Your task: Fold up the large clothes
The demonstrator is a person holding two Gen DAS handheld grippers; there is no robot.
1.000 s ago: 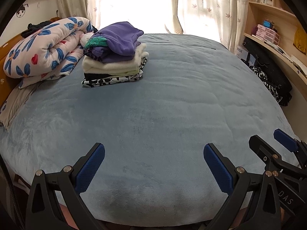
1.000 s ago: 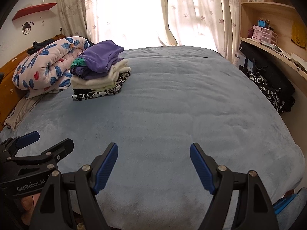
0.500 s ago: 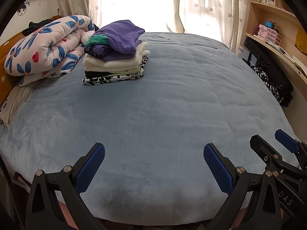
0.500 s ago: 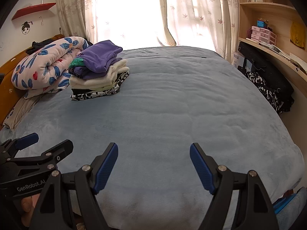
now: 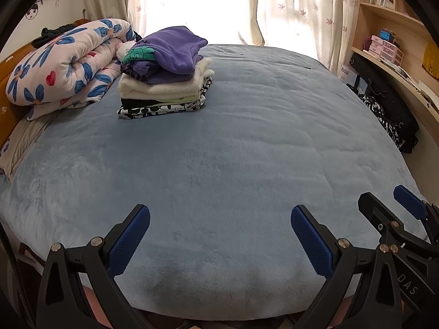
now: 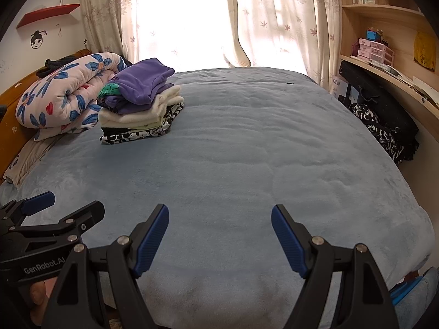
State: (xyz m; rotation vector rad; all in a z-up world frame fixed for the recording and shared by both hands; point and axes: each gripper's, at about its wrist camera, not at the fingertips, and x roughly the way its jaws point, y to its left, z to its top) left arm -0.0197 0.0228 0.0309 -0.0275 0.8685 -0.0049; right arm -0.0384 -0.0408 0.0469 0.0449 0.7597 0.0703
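Observation:
A stack of folded clothes (image 5: 164, 82) sits at the far left of the blue-grey bed cover (image 5: 233, 150), with a purple garment (image 5: 172, 49) on top; it also shows in the right wrist view (image 6: 140, 109). My left gripper (image 5: 219, 235) is open and empty above the bed's near edge. My right gripper (image 6: 219, 235) is open and empty beside it. Each shows in the other's view: the right gripper (image 5: 395, 208) and the left gripper (image 6: 65, 208). No garment lies spread on the bed.
A rolled floral quilt (image 5: 63, 63) lies left of the stack by the headboard. Dark clothes (image 5: 389, 115) are piled along the bed's right side under a wooden shelf (image 5: 397, 74). Curtains (image 5: 288, 8) hang behind the bed.
Both views have tilted slightly, so the stack sits a little lower in frame. The grippers stay open and empty over the near edge.

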